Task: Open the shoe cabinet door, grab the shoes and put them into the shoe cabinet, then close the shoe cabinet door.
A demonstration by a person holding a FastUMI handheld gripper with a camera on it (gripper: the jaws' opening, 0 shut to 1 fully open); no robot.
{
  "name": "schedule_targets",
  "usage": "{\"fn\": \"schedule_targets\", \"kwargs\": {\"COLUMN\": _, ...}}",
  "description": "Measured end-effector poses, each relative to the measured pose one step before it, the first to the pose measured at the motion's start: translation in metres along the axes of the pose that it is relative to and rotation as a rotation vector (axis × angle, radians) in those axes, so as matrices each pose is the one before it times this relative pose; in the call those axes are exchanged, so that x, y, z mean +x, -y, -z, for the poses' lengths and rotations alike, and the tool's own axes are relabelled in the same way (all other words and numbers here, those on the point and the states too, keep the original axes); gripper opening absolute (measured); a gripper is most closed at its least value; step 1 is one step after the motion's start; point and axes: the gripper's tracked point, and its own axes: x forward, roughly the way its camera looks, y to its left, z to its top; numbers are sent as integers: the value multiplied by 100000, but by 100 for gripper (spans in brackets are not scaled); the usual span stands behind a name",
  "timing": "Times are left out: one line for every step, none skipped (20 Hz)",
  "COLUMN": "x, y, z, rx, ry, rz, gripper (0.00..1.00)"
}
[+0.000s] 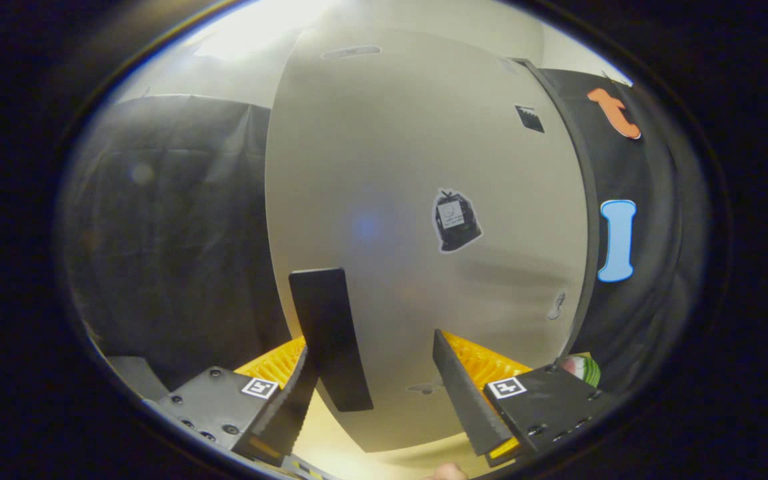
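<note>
While the gripper faces the shoe cabinet straight on, its two fingers stand spread apart, pressing on nothing. The pale grey, flat-fronted shoe cabinet door rises directly ahead of the fingers and appears closed, so the inside of the cabinet and anything stored there cannot be seen. A long, dark, upright bar handle is fixed to the lower part of the door near its left edge; it lies just inside the left finger and seems very close to it, though whether they touch cannot be told. The right finger stands well clear of the handle, with bare door panel showing in the gap between them.

Near the middle of the door is a small dark bag-shaped sticker, and higher up, towards the door's right edge, a small dark square sticker. A dark strip runs down the right edge of the cabinet. Beneath the door's lower edge lies a light, cream-coloured floor. A small round green, white and red object peeks out past the right finger's mount, beside the cabinet's lower right corner; what it is cannot be told. Black cloth hangs to the left of the cabinet.
</note>
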Motion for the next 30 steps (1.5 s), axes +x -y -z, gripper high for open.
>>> {"fn": "schedule_targets", "kwargs": {"x": 51, "y": -33, "z": 98, "rx": -102, "ry": -65, "rz": 25, "gripper": 98}}
{"fn": "schedule_targets", "kwargs": {"x": -17, "y": -2, "z": 5, "rx": 232, "ry": 65, "rz": 122, "gripper": 98}}
{"fn": "schedule_targets", "kwargs": {"x": 40, "y": 19, "z": 19, "rx": 495, "ry": 72, "rz": 114, "gripper": 98}}
{"fn": "schedule_targets", "kwargs": {"x": 11, "y": 27, "z": 11, "rx": 430, "ry": 71, "rz": 101, "gripper": 98}}
{"fn": "schedule_targets", "kwargs": {"x": 20, "y": -12, "z": 33, "rx": 335, "ry": 174, "rz": -1, "gripper": 98}}
{"fn": "schedule_targets", "kwargs": {"x": 73, "y": 60, "z": 14, "rx": 174, "ry": 76, "rz": 108, "gripper": 98}}
{"fn": "schedule_targets", "kwargs": {"x": -52, "y": -22, "z": -15, "rx": 101, "ry": 44, "rz": 208, "gripper": 98}}
{"fn": "schedule_targets", "kwargs": {"x": 2, "y": 25, "z": -3, "rx": 5, "ry": 132, "rz": 253, "gripper": 98}}
{"fn": "schedule_targets", "kwargs": {"x": -42, "y": 43, "z": 43, "rx": -133, "ry": 206, "rz": 387, "gripper": 98}}
{"fn": "schedule_targets", "kwargs": {"x": 9, "y": 47, "z": -64, "rx": -101, "ry": 331, "rz": 444, "gripper": 98}}
{"fn": "schedule_targets", "kwargs": {"x": -51, "y": -18, "z": 12, "rx": 44, "ry": 295, "rz": 465, "gripper": 98}}
{"fn": "schedule_targets", "kwargs": {"x": -48, "y": 36, "z": -20, "rx": 266, "ry": 232, "rz": 542, "gripper": 98}}
{"fn": "schedule_targets", "kwargs": {"x": -121, "y": 29, "z": 2, "rx": 324, "ry": 367, "rz": 420, "gripper": 98}}
{"fn": "schedule_targets", "kwargs": {"x": -100, "y": 51, "z": -83, "rx": 482, "ry": 179, "rz": 500, "gripper": 98}}
{"fn": "schedule_targets", "kwargs": {"x": -133, "y": -37, "z": 16, "rx": 215, "ry": 346, "rz": 423, "gripper": 98}}
{"fn": "schedule_targets", "kwargs": {"x": -99, "y": 35, "z": -28, "rx": 56, "ry": 360, "rz": 512, "gripper": 98}}
{"fn": "schedule_targets", "kwargs": {"x": 11, "y": -25, "z": 105, "rx": -147, "ry": 312, "rz": 498, "gripper": 98}}
{"fn": "schedule_targets", "kwargs": {"x": -91, "y": -61, "z": 22, "rx": -170, "ry": 339, "rz": 580, "gripper": 98}}
{"fn": "schedule_targets", "kwargs": {"x": 77, "y": 4, "z": -5, "rx": -387, "ry": 497, "rz": 510, "gripper": 98}}
{"fn": "schedule_targets", "kwargs": {"x": -62, "y": 7, "z": -49, "rx": -393, "ry": 529, "rz": 694, "gripper": 98}}
{"fn": "schedule_targets", "kwargs": {"x": -11, "y": -17, "z": 62, "rx": -540, "ry": 620, "rz": 704, "gripper": 98}}
{"fn": "schedule_targets", "kwargs": {"x": -66, "y": 41, "z": -54, "rx": -654, "ry": 698, "rz": 735, "gripper": 98}}
{"fn": "schedule_targets", "kwargs": {"x": -144, "y": -15, "z": -151, "rx": -656, "ry": 760, "rz": 667, "gripper": 98}}
{"fn": "schedule_targets", "kwargs": {"x": -126, "y": 1, "z": -165, "rx": -620, "ry": 689, "rz": 747, "gripper": 98}}
{"fn": "schedule_targets", "kwargs": {"x": -55, "y": 14, "z": -35, "rx": -608, "ry": 665, "rz": 673, "gripper": 98}}
{"fn": "schedule_targets", "kwargs": {"x": -7, "y": -35, "z": 2, "rx": -438, "ry": 652, "rz": 694, "gripper": 98}}
{"fn": "schedule_targets", "kwargs": {"x": -56, "y": 43, "z": 41, "rx": -253, "ry": 406, "rz": 645, "gripper": 98}}
{"fn": "schedule_targets", "kwargs": {"x": 34, "y": 1, "z": -57, "rx": -51, "ry": 340, "rz": 710, "gripper": 98}}
{"fn": "schedule_targets", "kwargs": {"x": 7, "y": -51, "z": -16, "rx": -96, "ry": 299, "rz": 820, "gripper": 98}}
{"fn": "schedule_targets", "kwargs": {"x": 53, "y": 1, "z": -63, "rx": -261, "ry": 490, "rz": 1053, "gripper": 98}}
